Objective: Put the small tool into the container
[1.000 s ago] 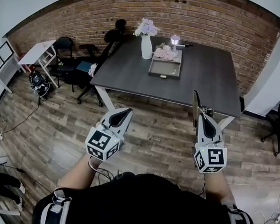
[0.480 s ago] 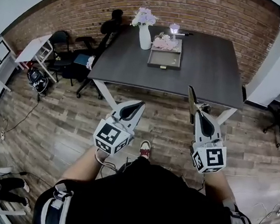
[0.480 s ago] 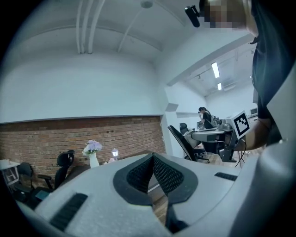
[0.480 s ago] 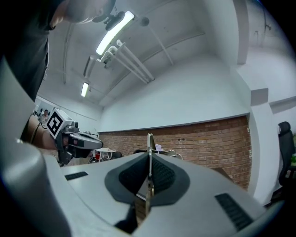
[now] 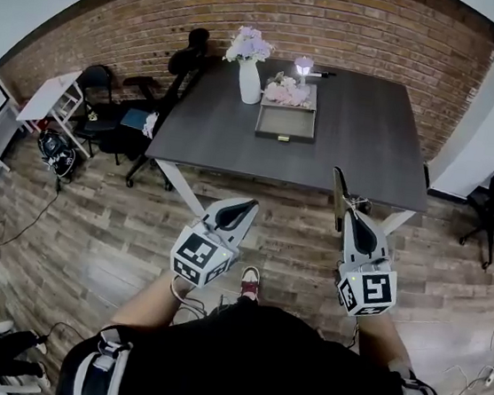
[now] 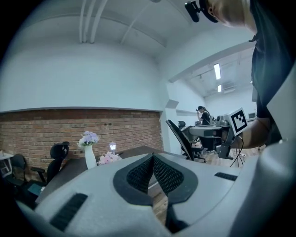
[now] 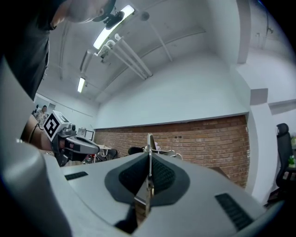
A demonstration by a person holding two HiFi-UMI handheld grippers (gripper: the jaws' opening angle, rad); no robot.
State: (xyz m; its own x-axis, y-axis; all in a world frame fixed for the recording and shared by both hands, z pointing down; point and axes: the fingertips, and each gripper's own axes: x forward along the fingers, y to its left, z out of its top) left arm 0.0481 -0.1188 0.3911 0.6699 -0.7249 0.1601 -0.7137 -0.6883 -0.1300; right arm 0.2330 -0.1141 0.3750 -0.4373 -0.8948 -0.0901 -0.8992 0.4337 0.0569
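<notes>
The right gripper point(image 5: 352, 216) clamps the small tool point(image 5: 340, 188), a thin blade seen edge-on (its kind is unclear). The left gripper point(image 5: 244, 208) is closed on nothing. The container point(image 5: 286, 122) sits on the table point(image 5: 371, 136), well apart from both.

Even, bright room light fills the head view, with soft, faint shadows on the floor point(image 5: 92, 218); the brick wall point(image 5: 340, 25) bows under fisheye distortion. Both gripper views are ringed in black. Ceiling strip lights point(image 7: 113, 21) glare white in the right gripper view, where the small tool point(image 7: 149, 143) gleams palely; the left hand-held gripper point(image 6: 152, 159) and right hand-held gripper point(image 7: 149, 161) look soft, close to the lens
</notes>
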